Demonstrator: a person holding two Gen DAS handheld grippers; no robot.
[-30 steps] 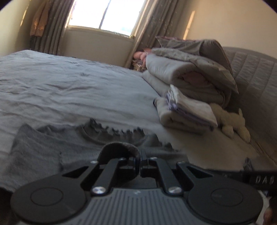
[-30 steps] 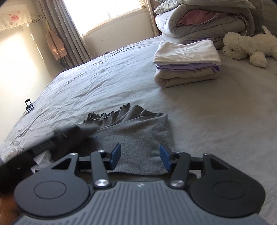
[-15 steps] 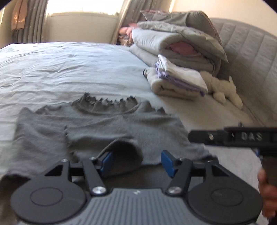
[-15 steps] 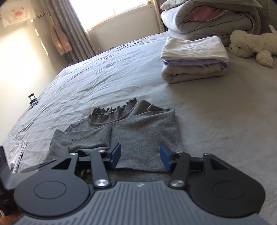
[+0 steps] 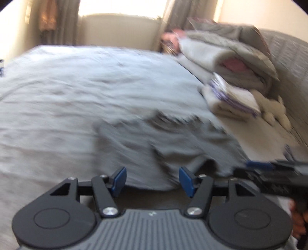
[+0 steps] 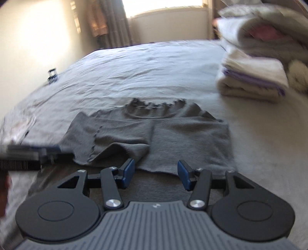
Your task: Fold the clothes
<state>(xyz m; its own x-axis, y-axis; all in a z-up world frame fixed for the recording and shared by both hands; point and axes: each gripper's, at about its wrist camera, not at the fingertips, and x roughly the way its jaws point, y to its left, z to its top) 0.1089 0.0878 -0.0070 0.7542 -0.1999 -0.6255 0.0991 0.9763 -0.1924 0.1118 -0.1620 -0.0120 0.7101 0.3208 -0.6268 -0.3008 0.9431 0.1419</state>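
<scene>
1. Left wrist view, heavily blurred. Left gripper (image 5: 152,180) at the bottom, jaws apart and empty, blue pads clear of cloth. Grey top (image 5: 173,142) flat on the bed (image 5: 67,100), just beyond the pads, its frilled collar toward the window (image 5: 121,7). Right gripper (image 5: 273,173) entering from the right edge as a dark smeared bar; jaw gap not readable here. Hand (image 5: 297,219) beneath it, cut off by the frame. Folded stack (image 5: 233,100) to the right, well apart from the top; rolled duvet (image 5: 231,53) behind it; plush toy (image 5: 275,107) beside the stack, shape barely legible. Padded headboard (image 5: 288,57) at far right.

2. Right wrist view, sharper. Right gripper (image 6: 156,175) with jaws part-way apart, nothing between them, near hem of the grey top (image 6: 154,138) just ahead. One sleeve folded inward across the body of the top, detail lost in the other view. Left gripper (image 6: 36,155) as a blurred bar at the left edge, tip near the top's left side; contact not discernible. Small dark object (image 6: 52,76) at the bed's far left edge, seen clearly only here, unidentifiable. Folded stack (image 6: 252,80) at right, white over purple over cream. Curtains (image 6: 113,23) beside the window.
</scene>
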